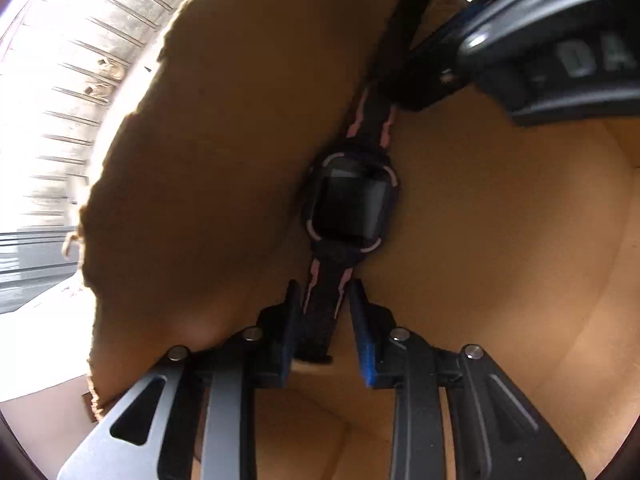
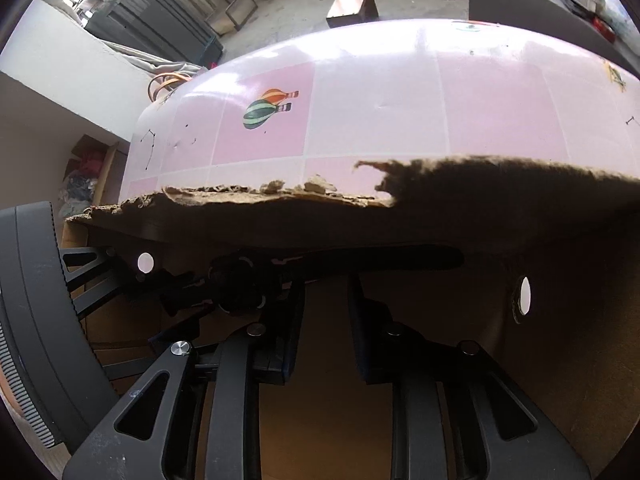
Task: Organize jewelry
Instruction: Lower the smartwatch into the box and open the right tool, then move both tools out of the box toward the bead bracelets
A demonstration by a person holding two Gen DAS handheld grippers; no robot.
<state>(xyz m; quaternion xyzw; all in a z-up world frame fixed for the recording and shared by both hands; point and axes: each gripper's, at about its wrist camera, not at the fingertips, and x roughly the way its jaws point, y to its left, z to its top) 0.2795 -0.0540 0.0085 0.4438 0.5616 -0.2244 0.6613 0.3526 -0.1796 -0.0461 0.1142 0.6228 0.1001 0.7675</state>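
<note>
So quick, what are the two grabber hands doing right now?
Left gripper: open, the watch strap lies between its fingers, not pinched.
Right gripper: open, holding nothing, just beside the watch in the cardboard box.

Left gripper (image 1: pixel 323 322): dark grey slotted linkage arms showing silver round screws, black fingers carrying blue ribbed pads (image 1: pixel 367 354). Right gripper (image 2: pixel 323 330): matching, black, slotted, one silver screw (image 2: pixel 179 347) shining.

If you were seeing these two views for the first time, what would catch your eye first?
A black watch with pink trim lies stretched along the inside of a torn cardboard box, one strap end between the left gripper's fingers. Beyond the box's ragged edge, a pink tablecloth shows two striped hot-air balloons.
</note>
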